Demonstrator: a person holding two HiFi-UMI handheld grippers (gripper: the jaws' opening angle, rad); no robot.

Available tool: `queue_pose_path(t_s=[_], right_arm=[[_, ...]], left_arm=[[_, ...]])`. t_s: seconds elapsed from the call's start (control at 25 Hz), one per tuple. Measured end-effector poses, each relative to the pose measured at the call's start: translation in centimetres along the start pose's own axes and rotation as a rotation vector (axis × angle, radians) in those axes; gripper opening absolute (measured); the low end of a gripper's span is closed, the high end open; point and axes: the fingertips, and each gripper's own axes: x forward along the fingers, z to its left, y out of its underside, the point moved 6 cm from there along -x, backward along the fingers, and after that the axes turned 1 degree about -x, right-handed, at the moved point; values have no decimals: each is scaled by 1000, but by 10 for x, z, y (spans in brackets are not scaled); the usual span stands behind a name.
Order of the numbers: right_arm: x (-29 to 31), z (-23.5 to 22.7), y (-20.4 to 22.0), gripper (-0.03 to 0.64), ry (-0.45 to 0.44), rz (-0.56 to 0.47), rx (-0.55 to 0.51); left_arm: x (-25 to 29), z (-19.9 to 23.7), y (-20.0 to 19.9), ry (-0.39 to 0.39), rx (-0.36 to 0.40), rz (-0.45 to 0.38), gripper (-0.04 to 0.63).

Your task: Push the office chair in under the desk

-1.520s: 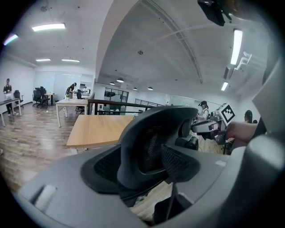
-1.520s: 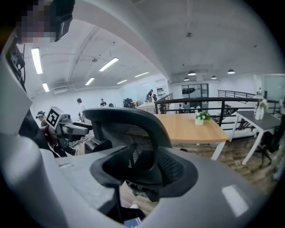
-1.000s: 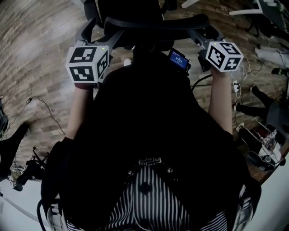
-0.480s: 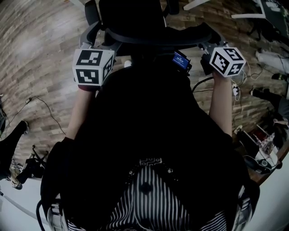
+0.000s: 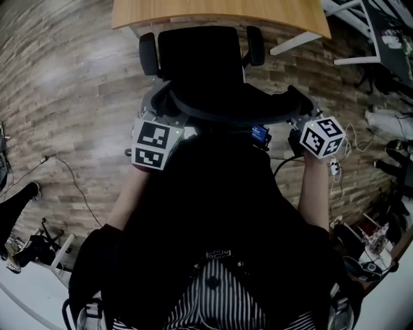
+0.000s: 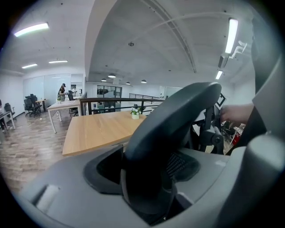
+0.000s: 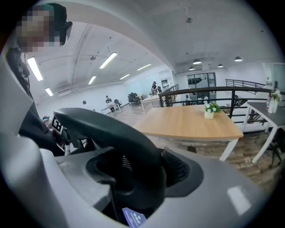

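The black office chair [image 5: 200,58] stands in front of the wooden desk [image 5: 219,13], its seat facing the desk's edge. Its curved top back rail [image 5: 232,111] runs between my two grippers. My left gripper [image 5: 169,122] is at the rail's left end. In the left gripper view the rail [image 6: 178,111] lies between the grey jaws of that gripper [image 6: 151,178], which are closing. My right gripper [image 5: 298,121] is at the right end. There too the rail [image 7: 107,129] passes between the jaws of the gripper [image 7: 138,178], which are wide and just starting to close. The desk [image 7: 191,122] lies straight ahead.
A small potted plant [image 7: 209,111] stands on the desk. White desk legs [image 5: 303,40] slant off at the upper right. Cables [image 5: 64,171] trail over the wood floor on the left. More cables and a power strip [image 5: 335,164] lie on the right, with bags beyond.
The view has lifted, so the desk and the chair's seat now show. Both grippers have moved inward along the back rail, and the rail now sits between their jaws.
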Motion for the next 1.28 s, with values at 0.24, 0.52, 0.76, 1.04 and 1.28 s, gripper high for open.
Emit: queue_pose_path(t_s=[0.24,0.52,0.76,1.04,1.28], right_arm=[[7,0,-7,287,13,17,13],[26,-7,-20,287,15,-4,6],[42,-16,-25,287,24,-25,2],[49,-35,-34,287,12,-22,11],[65,-62,-47,291,-26,-33,11]], left_arm=[[5,11,-3,11,-26,5,275],[20,34,-11,-4,-35,-18,282],[36,51,-16,-13,-58,-31,290],[52,55,-24,-24,-102,-38,298],[72,61,-35,-44,-127,-49,299]])
